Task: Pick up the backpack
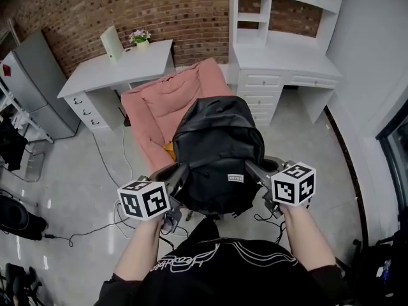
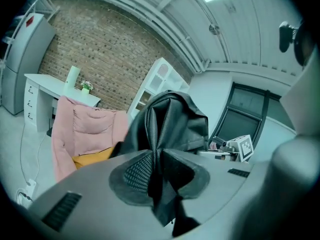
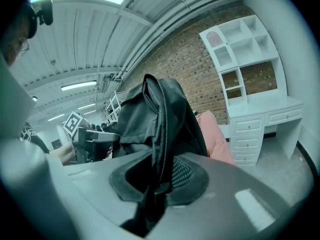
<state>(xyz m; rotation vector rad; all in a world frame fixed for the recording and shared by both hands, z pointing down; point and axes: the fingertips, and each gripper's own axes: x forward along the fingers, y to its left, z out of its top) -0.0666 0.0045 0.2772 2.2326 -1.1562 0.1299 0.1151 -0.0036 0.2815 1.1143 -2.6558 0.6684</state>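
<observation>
The left gripper (image 2: 159, 174) and the right gripper (image 3: 159, 176) both clench the black backpack (image 1: 217, 145), one on each side.

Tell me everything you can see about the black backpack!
The backpack is black, shiny and wrinkly, like soft leather. It has a small grey label low down and a zip running up one side. It is upright, held up in front of the pink armchair. The left gripper pinches a fold on one side, and the right gripper pinches the other side by the zip. Nothing else seems to touch it.
</observation>
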